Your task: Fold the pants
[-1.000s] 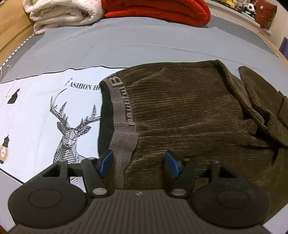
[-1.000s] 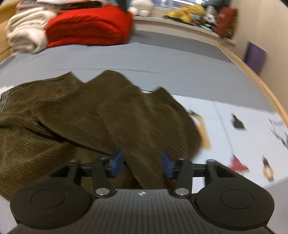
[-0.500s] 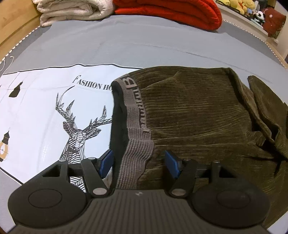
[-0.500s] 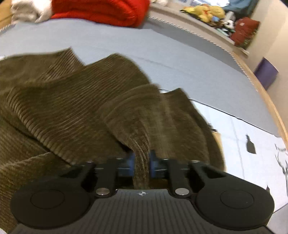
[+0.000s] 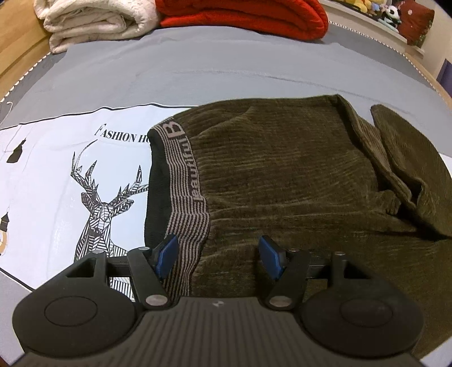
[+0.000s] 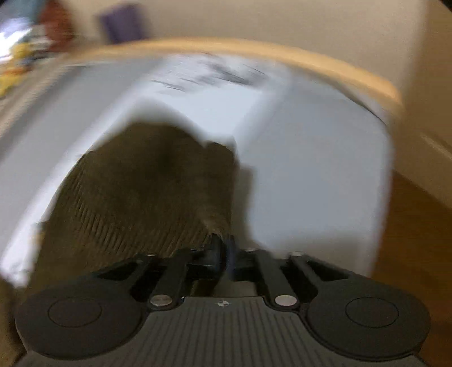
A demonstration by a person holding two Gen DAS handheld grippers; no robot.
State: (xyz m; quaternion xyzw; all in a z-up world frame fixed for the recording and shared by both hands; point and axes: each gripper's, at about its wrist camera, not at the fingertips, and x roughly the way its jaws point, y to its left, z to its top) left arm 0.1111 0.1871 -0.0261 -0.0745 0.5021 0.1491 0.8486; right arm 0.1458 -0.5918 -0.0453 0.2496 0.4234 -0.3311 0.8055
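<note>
Olive-brown corduroy pants [image 5: 282, 175] lie crumpled on the bed, with a grey striped waistband [image 5: 183, 180] on their left side. My left gripper [image 5: 217, 254] is open just above the near end of the waistband, its blue pads on either side of the cloth. In the blurred right wrist view my right gripper [image 6: 223, 248] is shut on a fold of the pants [image 6: 147, 192], which hangs forward from the jaws over the white sheet.
A white sheet with a deer print [image 5: 70, 175] lies on the grey bedcover [image 5: 197, 65]. A folded white blanket [image 5: 96, 22] and a red one [image 5: 243, 14] lie at the back. The wooden bed edge [image 6: 310, 60] and floor [image 6: 418, 234] are near the right gripper.
My right gripper has closed on a fold of the pants and swung quickly toward the bed's edge with the cloth. My left gripper has stayed open over the waistband, shifting slightly.
</note>
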